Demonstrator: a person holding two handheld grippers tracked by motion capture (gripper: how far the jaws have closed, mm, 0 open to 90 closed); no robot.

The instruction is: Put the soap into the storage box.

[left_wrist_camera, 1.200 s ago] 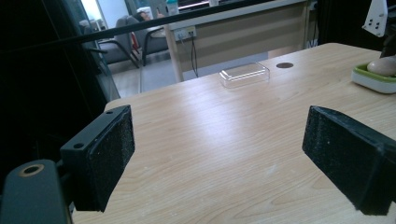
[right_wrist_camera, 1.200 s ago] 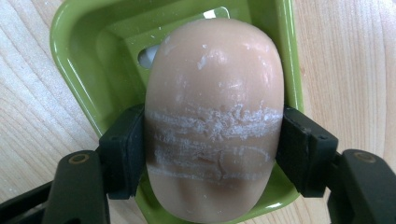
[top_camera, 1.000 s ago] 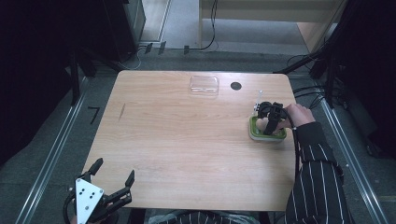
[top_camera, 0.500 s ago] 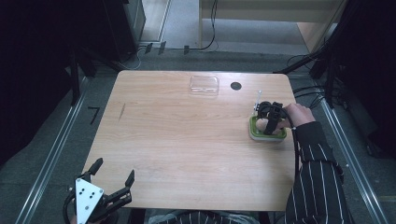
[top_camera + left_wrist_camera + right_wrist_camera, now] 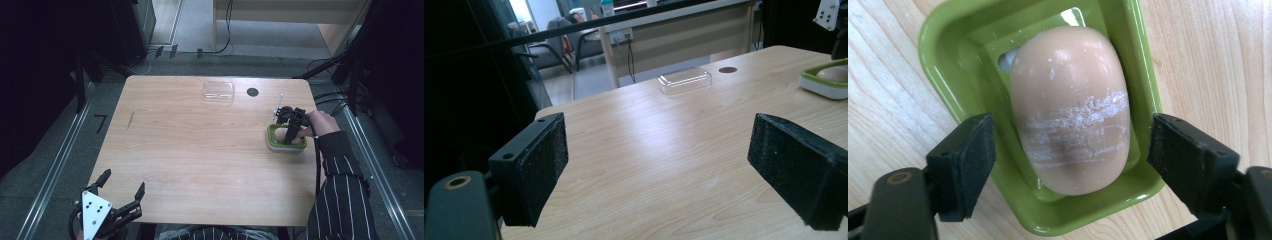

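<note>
Right gripper view: soap, pinkish, streaked white, lay in green dish on wooden table. Right gripper hung over dish, jaws wide apart, either side of soap, not touching it. High view: dish sat near table's right edge; clear plastic lid lay well apart at far edge. Left gripper hovered off near-left corner, jaws spread, holding nothing.

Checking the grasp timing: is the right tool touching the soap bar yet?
Apart. In the right gripper view the right tool stands open, green soap dish showing between each jaw and the soap bar.
</note>
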